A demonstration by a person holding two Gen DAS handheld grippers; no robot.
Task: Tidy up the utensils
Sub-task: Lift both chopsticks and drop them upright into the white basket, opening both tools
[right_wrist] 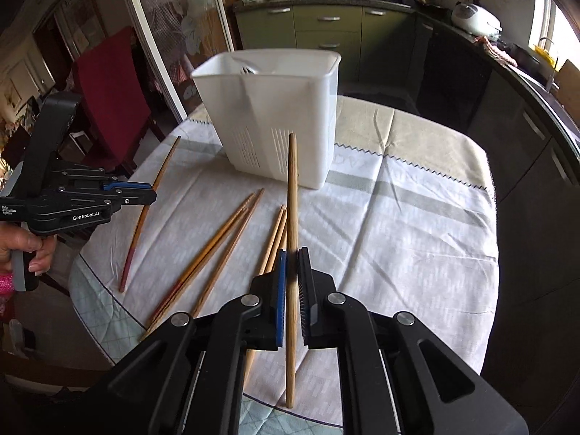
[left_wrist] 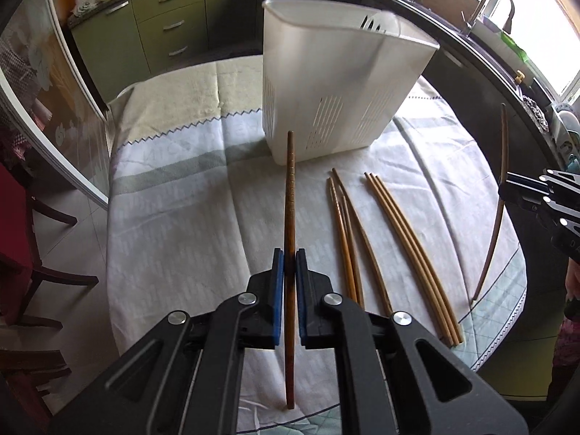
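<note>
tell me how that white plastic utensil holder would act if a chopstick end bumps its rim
The white utensil holder is tall, thin-walled and looks nearly empty, so it is probably light and could slide on the tablecloth or tip. Its slotted walls look stiff enough not to buckle.

Green cabinets [right_wrist: 328, 25], red chair [right_wrist: 112, 83], faucet [left_wrist: 494, 3]

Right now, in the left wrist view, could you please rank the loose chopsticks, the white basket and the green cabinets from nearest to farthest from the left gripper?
1. Loose chopsticks: on the cloth just right of the left gripper, which is shut on a dark chopstick.
2. White basket: straight ahead, mid-table.
3. Green cabinets: beyond the table, upper left.
</note>
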